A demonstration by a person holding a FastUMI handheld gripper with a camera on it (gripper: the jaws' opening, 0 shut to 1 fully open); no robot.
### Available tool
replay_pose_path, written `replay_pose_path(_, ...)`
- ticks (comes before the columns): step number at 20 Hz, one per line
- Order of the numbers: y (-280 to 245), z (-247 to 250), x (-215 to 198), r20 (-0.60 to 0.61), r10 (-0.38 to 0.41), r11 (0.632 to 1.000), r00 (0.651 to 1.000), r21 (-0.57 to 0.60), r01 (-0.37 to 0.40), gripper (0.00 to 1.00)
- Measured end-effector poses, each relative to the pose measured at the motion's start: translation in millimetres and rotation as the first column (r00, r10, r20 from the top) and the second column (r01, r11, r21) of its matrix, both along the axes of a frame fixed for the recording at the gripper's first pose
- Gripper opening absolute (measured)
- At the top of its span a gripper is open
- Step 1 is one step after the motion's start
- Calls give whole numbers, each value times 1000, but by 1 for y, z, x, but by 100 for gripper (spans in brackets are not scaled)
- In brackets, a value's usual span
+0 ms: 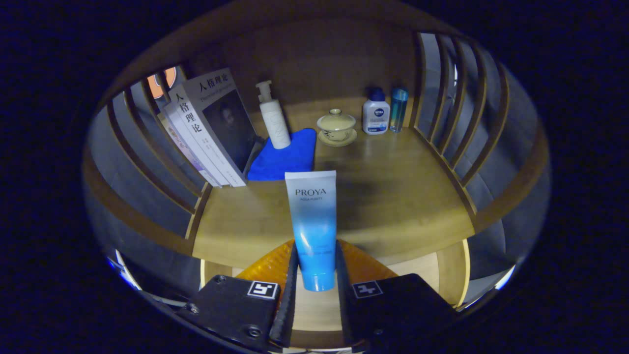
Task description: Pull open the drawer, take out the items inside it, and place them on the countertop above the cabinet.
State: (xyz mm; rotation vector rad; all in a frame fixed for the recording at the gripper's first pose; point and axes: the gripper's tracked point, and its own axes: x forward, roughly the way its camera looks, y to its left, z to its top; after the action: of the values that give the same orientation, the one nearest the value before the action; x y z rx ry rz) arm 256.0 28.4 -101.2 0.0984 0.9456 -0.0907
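A blue-and-white tube (312, 226) stands upright with its cap end down between my two fingers. My gripper (314, 273) is shut on the tube, one finger pressing each side of its lower half. The tube is held just above the front edge of the wooden countertop (393, 196). Below my fingers I see pale wood (314, 309), which may be the open drawer; I cannot tell what lies in it.
On the countertop stand leaning books (211, 128) at the left, a white pump bottle (274, 118) on a blue cloth (287, 157), a lidded cup on a saucer (336, 127), and two small bottles (385, 112) at the back right. Slatted wooden sides (457, 113) flank the countertop.
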Motion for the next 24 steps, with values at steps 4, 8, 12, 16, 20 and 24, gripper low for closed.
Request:
replay_pose_path(4, 5, -11, 17, 7, 7, 1000, 1000, -10, -7, 42)
replay_pose_path(8, 4, -22, 27, 2, -4, 1000, 1000, -21, 4, 42)
replay_pose_path(12, 4, -36, 34, -25, -7, 1000, 1000, -4, 7, 43)
replay_pose_path(16, -5, -35, 32, -7, -9, 999, 1000, -49, 8, 47)
replay_pose_path(20, -3, -20, 17, 16, 8, 999, 1000, -45, -7, 56)
replay_pose_path(24, 2, -2, -14, 51, 35, 999, 998, -39, -33, 65)
